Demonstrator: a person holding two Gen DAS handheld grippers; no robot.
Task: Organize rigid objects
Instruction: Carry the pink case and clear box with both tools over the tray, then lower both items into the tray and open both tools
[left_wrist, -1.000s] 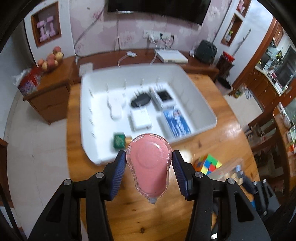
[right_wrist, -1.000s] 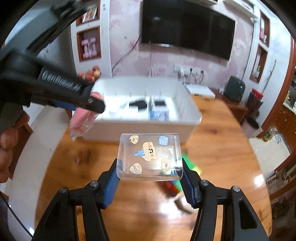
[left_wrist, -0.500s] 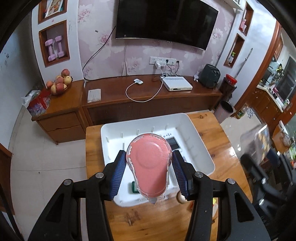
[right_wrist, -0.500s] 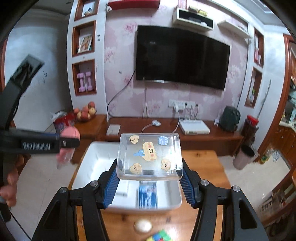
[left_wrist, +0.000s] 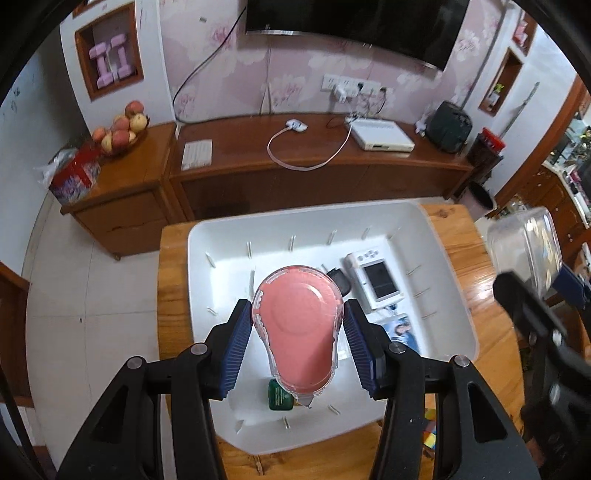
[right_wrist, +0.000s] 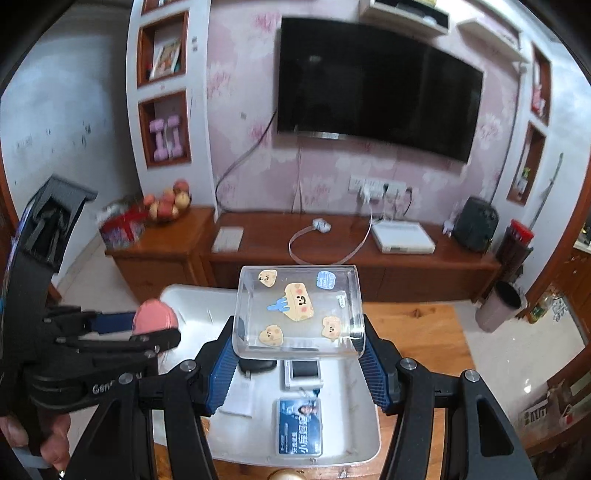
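Pink tape dispenser (left_wrist: 297, 334) sat pinched in the left gripper (left_wrist: 297, 343) above the white tray (left_wrist: 454, 280); the right gripper (right_wrist: 299, 356) pinched a clear box (right_wrist: 299, 310). Both hung over the tray.

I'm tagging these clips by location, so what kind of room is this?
Most likely a home living room: a large wall-mounted TV above a long wooden media cabinet, with a bowl of fruit on a side cabinet. The white tray being filled sits on a wooden table.
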